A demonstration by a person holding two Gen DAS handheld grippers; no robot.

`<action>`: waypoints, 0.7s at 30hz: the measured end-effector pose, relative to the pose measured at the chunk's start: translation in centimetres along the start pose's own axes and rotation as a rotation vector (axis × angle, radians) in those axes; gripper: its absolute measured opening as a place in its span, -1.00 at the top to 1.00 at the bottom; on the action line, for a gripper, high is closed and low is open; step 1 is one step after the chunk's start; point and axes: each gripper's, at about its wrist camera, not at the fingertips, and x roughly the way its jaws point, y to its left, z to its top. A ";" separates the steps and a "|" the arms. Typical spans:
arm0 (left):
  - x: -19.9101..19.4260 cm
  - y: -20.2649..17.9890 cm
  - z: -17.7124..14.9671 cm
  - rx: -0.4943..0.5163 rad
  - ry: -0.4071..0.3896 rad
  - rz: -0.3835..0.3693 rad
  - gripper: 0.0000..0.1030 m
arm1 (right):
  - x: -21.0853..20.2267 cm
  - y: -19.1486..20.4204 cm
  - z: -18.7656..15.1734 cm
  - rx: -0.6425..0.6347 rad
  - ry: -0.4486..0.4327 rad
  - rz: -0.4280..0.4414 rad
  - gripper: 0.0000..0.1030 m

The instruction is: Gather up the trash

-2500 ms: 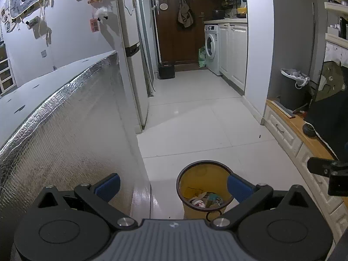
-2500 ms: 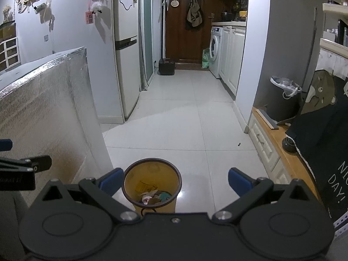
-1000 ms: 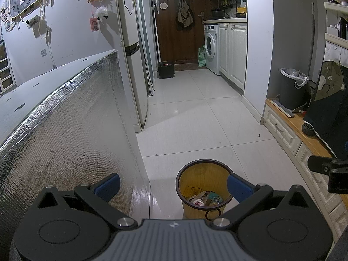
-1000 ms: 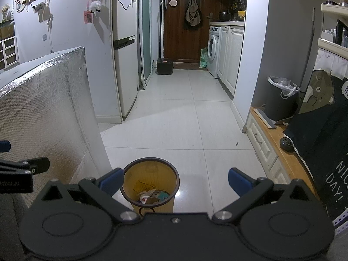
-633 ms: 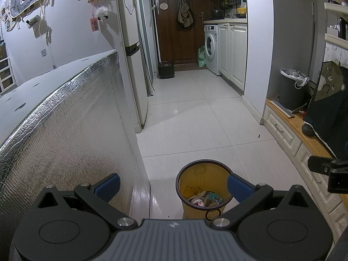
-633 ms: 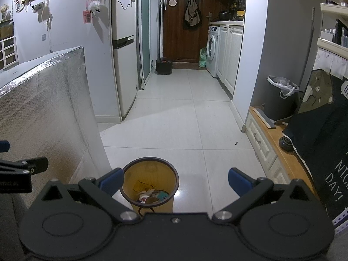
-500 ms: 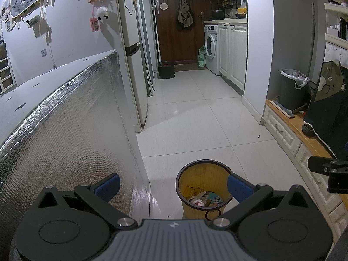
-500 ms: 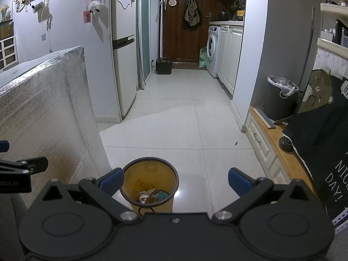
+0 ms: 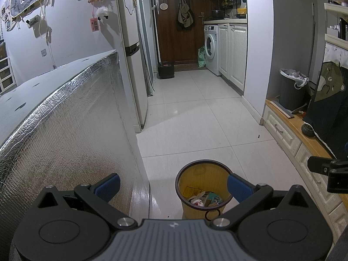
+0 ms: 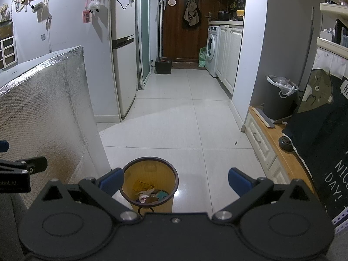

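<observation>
A yellow waste bin (image 9: 196,182) with a dark rim stands on the white tiled floor, holding crumpled paper and wrappers (image 9: 204,199). My left gripper (image 9: 174,186) hangs open above and just short of it, nothing between its blue pads. The same bin (image 10: 148,177) sits low and left of centre in the right wrist view, with trash (image 10: 151,195) at its bottom. My right gripper (image 10: 175,180) is open and empty too, its left pad over the bin's near-left rim. Each gripper's side shows at the edge of the other's view.
A foil-covered box (image 9: 65,117) stands close on the left. A low wooden cabinet (image 10: 280,154) with a dark cloth (image 10: 322,139) runs along the right. Farther off are a fridge (image 10: 122,50), a grey bin with a white liner (image 10: 281,95), a washing machine (image 10: 212,43) and a brown door.
Both views have barely shifted. The bin sits very slightly lower and more to the left in the right wrist view than 2.5 s ago. Both grippers stay open and empty.
</observation>
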 end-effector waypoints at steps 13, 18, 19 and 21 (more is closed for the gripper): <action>-0.2 -0.3 0.2 -0.002 0.000 0.000 -1.00 | -0.3 -0.5 -0.5 0.007 0.002 -0.004 -1.00; -0.2 -0.3 0.3 -0.004 0.001 0.002 -1.00 | -0.3 -0.7 -0.7 0.008 0.004 -0.006 -1.00; -0.2 -0.3 0.3 -0.005 0.001 0.002 -1.00 | -0.3 -0.7 -0.7 0.009 0.004 -0.006 -1.00; -0.2 -0.3 0.4 -0.009 0.003 0.002 -1.00 | -0.4 -0.6 -0.7 0.010 0.004 -0.007 -1.00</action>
